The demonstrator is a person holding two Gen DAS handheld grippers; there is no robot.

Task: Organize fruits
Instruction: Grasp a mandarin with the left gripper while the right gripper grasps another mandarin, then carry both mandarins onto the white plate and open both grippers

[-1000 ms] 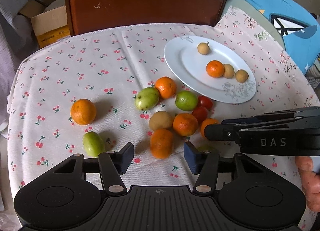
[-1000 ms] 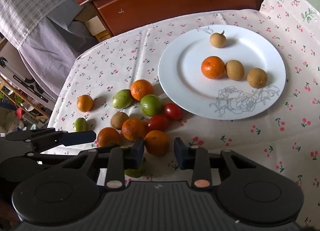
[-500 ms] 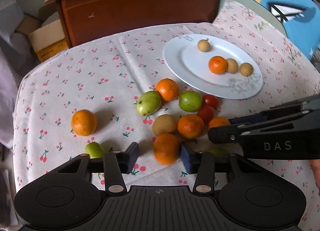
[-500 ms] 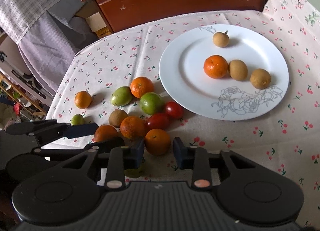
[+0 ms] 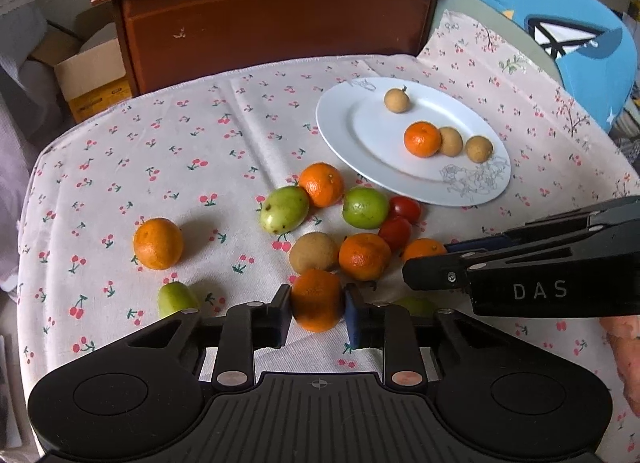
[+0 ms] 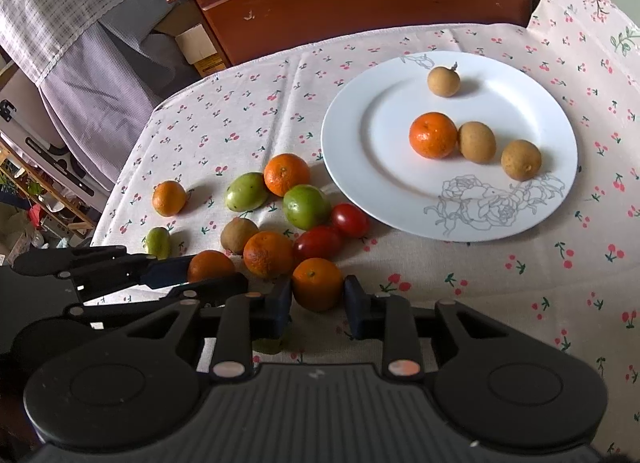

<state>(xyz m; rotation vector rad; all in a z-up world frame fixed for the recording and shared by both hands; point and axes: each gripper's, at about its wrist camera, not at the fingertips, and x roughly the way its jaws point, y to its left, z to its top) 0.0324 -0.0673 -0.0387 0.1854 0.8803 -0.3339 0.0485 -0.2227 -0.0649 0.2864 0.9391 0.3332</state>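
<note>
A pale green fruit [image 5: 418, 305] lies mostly hidden behind the black hand-held gripper bodies. In the right wrist view, only a sliver of it shows. The blue printed fabric [image 5: 560, 23] is cut off by the edge.

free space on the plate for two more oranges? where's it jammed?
Plate: bare on its left half, left of the orange, and over the flower print. Bare cloth beyond the lone orange. Crowded: the fruit cluster between both grippers and the plate's near-left rim.

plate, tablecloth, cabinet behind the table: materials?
Plate: probably glazed ceramic; glossy white, grey flower print, though melamine is possible.
Tablecloth: woven cotton-like fabric; matte, creased, cherry print, visible weave.
Cabinet: wood or veneer, reddish-brown semi-gloss finish with chips.
</note>
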